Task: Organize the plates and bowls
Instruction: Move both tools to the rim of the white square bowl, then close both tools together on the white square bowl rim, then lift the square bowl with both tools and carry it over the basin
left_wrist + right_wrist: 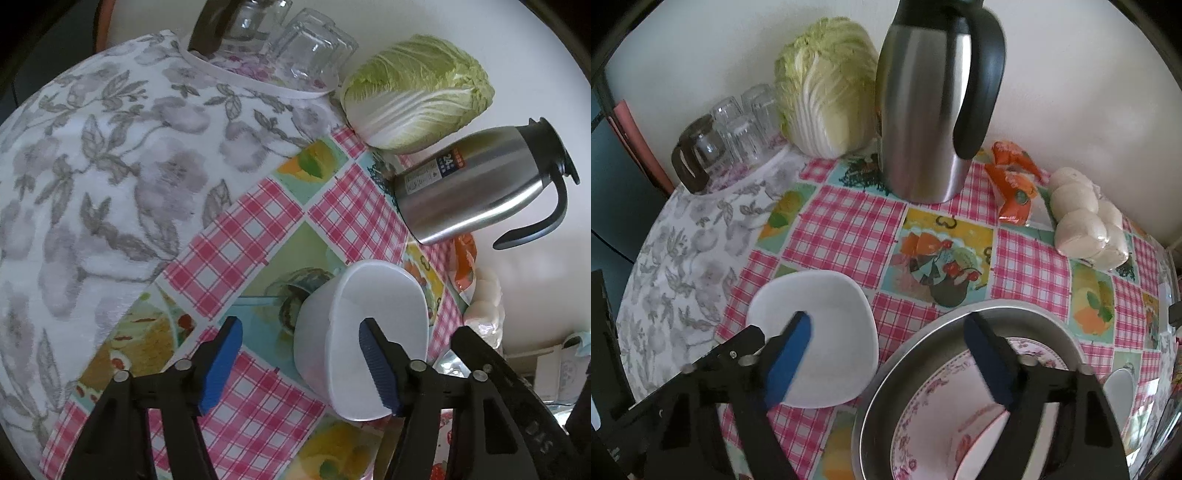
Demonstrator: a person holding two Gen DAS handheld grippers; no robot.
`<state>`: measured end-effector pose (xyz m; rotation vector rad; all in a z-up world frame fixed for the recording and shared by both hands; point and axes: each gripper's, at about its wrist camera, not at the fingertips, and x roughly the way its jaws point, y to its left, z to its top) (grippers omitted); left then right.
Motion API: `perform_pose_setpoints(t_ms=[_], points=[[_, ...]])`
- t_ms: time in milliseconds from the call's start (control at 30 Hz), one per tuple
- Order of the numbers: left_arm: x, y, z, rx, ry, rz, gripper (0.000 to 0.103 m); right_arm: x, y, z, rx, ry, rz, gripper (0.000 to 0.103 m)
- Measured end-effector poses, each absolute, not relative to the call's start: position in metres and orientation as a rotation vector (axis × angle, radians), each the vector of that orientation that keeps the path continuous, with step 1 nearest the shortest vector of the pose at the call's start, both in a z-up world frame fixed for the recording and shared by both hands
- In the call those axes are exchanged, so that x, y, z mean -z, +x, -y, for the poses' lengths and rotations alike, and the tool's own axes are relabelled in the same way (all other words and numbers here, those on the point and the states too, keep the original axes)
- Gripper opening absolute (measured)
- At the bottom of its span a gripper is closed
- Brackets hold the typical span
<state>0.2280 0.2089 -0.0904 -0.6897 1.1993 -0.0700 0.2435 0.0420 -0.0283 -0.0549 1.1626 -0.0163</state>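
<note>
White glazed bowl [343, 332] beside the flask [476, 184]: slick, breakable; left gripper [301, 365] straddles its rim, unclamped.

— What sits between the left gripper [301, 365]?
— A white bowl [360, 339], tilted, its wall between the blue pads; one pad is inside, the other still clear.
— And behind?
— A steel thermos jug [476, 184], a napa cabbage [417, 92], upturned glasses [310, 55] on a floral tray [240, 72], and a grey floral cloth [92, 177].
</note>
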Motion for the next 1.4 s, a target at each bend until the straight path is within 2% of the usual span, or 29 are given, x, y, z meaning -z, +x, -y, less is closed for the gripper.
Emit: perform_pose_setpoints(t_ms=[33,167,233,333,433,500,600,967,1400], points=[[0.092,0.229,-0.208,0.073,-0.692,-1.202,0.062,0.032,0.246,-0.042,0.009,-0.055,-1.173,0.067],[0.097,0.233,-0.204,0.085,-0.7,-1.212,0.055,0.037,0.25,-0.042,-0.003,-0.051,-1.167,0.063],[0.099,0.234,-0.201,0.093,-0.7,-1.217,0.05,0.04,0.253,-0.042,-0.017,-0.046,-1.168,0.049],[0.101,0.236,-0.196,0.103,-0.689,-1.223,0.044,0.048,0.255,-0.047,-0.041,-0.065,-1.192,0.035],[0.103,0.238,-0.192,0.111,-0.681,-1.228,0.037,0.058,0.256,-0.052,-0.06,-0.092,-1.209,0.024],[0.106,0.239,-0.189,0.113,-0.67,-1.236,0.027,0.063,0.256,-0.054,-0.059,-0.111,-1.218,0.02],[0.111,0.24,-0.187,0.115,-0.664,-1.245,0.023,0.071,0.257,-0.054,-0.054,-0.114,-1.233,0.014],[0.122,0.241,-0.187,0.104,-0.663,-1.244,0.02,0.091,0.258,-0.055,-0.038,-0.105,-1.272,0.012],[0.097,0.235,-0.187,0.099,-0.602,-1.208,0.017,0.072,0.25,-0.054,-0.074,-0.078,-1.236,0.012]])
